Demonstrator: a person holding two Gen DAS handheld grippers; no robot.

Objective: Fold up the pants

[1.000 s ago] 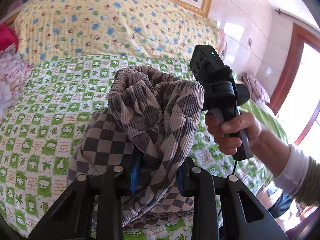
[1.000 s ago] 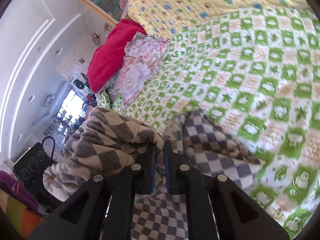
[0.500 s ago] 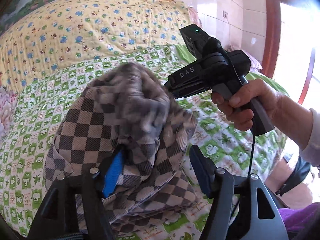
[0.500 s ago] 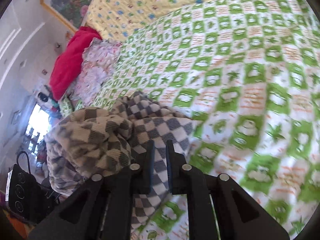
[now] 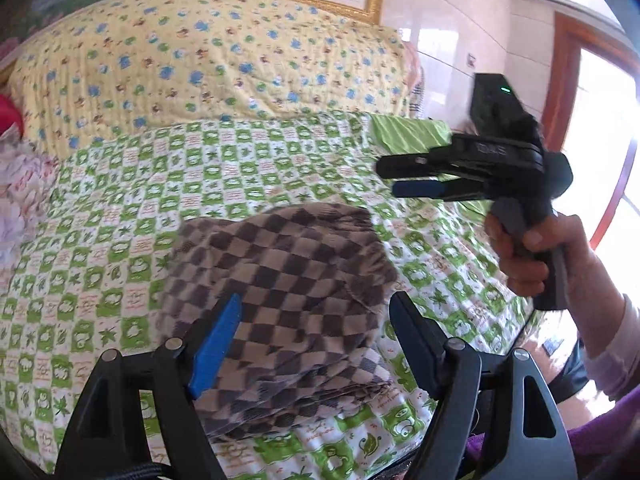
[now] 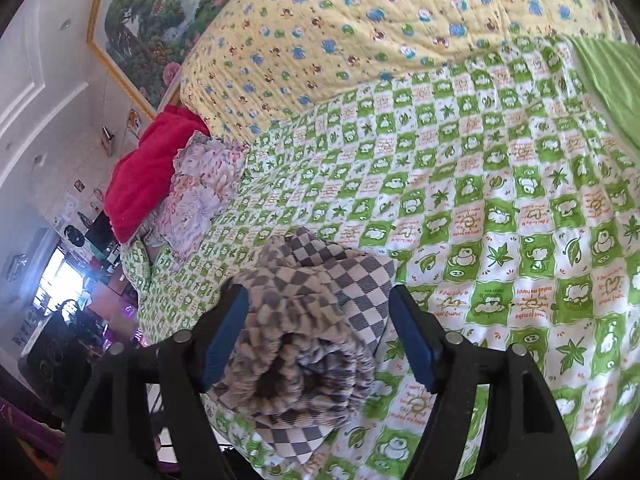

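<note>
The grey and beige checked pants (image 5: 280,300) lie in a folded pile on the green patterned bed sheet (image 5: 120,220) near the front edge of the bed. My left gripper (image 5: 316,344) hovers just over the pile's near side. Its jaws are opening and its blue pads (image 5: 216,348) stand clear of the cloth. In the right wrist view the pants (image 6: 312,320) show a rolled end between the fingers of my right gripper (image 6: 320,336). Those jaws are opening too, and neither pad presses on the fabric. The left wrist view shows the right gripper (image 5: 400,178) in a hand (image 5: 524,256), up to the right of the pile.
A yellow flowered quilt (image 5: 200,60) is heaped at the head of the bed. A red blanket (image 6: 148,180) and floral bedding (image 6: 200,200) lie at the left side. A framed painting (image 6: 160,20) hangs behind. A bright window (image 5: 608,140) is on the right.
Both grippers have opened and let go of the pants, which dropped from a raised bunch into a flat pile. The right gripper has pulled away up and to the right.
</note>
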